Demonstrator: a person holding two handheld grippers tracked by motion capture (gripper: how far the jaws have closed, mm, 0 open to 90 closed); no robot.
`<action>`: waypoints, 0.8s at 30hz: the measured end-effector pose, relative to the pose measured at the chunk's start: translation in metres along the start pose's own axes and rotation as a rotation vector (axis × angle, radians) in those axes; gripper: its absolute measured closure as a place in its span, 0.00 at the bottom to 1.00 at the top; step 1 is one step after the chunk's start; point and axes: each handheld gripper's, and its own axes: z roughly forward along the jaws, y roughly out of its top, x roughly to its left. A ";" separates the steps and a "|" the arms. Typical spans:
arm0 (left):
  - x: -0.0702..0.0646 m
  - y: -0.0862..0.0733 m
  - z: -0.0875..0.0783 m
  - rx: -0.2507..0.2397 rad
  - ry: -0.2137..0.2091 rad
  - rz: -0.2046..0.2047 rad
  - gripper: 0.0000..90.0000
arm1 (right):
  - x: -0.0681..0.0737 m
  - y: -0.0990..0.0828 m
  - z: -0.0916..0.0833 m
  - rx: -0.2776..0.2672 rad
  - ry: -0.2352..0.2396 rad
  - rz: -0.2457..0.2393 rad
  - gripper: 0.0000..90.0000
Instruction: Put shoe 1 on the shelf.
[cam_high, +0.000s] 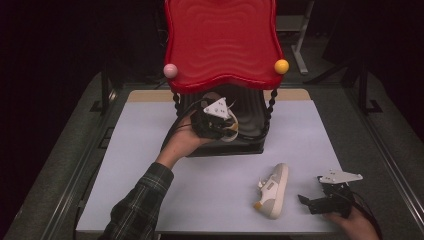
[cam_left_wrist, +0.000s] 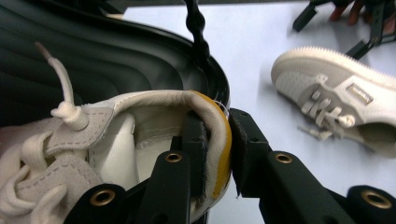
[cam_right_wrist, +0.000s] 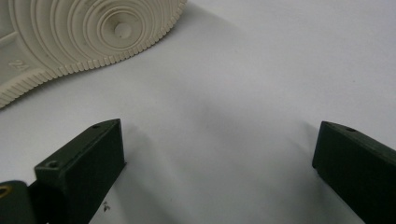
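1. my left gripper (cam_high: 226, 126) is reaching under the red wavy top tier (cam_high: 222, 42) of a two-level stand, over its black ribbed lower tray (cam_left_wrist: 116, 56), with my left hand (cam_high: 182, 142) and plaid sleeve (cam_high: 137, 207) coming in from the bottom of the high view.
2. my left jaws are pinching together on the heel collar of a cream sneaker (cam_left_wrist: 140, 126); one jaw is sitting inside the collar, the other is pressing against the yellow heel tab (cam_left_wrist: 223, 154) from outside.
3. this held sneaker is lying on the black lower tray, with its laces (cam_left_wrist: 65, 100) and suede tongue showing at the left of the left gripper view.
4. a second cream sneaker (cam_high: 273, 190) is lying on its side on the pale worktop (cam_high: 150, 150), in front of the stand and to its right, near the front edge.
5. my right gripper (cam_high: 306, 201) is resting low on the worktop just beside that second sneaker, on its right, in my right hand (cam_high: 352, 222).
6. my right jaws are standing wide apart and are holding nothing; bare worktop is showing between them.
7. in the right gripper view, the ribbed sole (cam_right_wrist: 88, 32) of the second sneaker is lying ahead of the jaws, apart from them.
8. a pink ball (cam_high: 170, 70) and a yellow ball (cam_high: 281, 66) are sitting at the front corners of the red top tier.
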 end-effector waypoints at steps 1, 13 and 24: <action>0.000 -0.001 0.000 -0.002 -0.004 -0.006 0.86 | 0.000 0.000 0.000 0.000 0.000 0.000 0.02; -0.012 0.003 -0.027 -0.086 0.077 -0.105 0.69 | 0.001 0.004 -0.001 0.032 -0.011 0.022 0.04; -0.028 -0.029 -0.055 -0.116 0.094 -0.229 1.00 | -0.002 0.036 -0.026 -0.011 0.109 0.079 0.91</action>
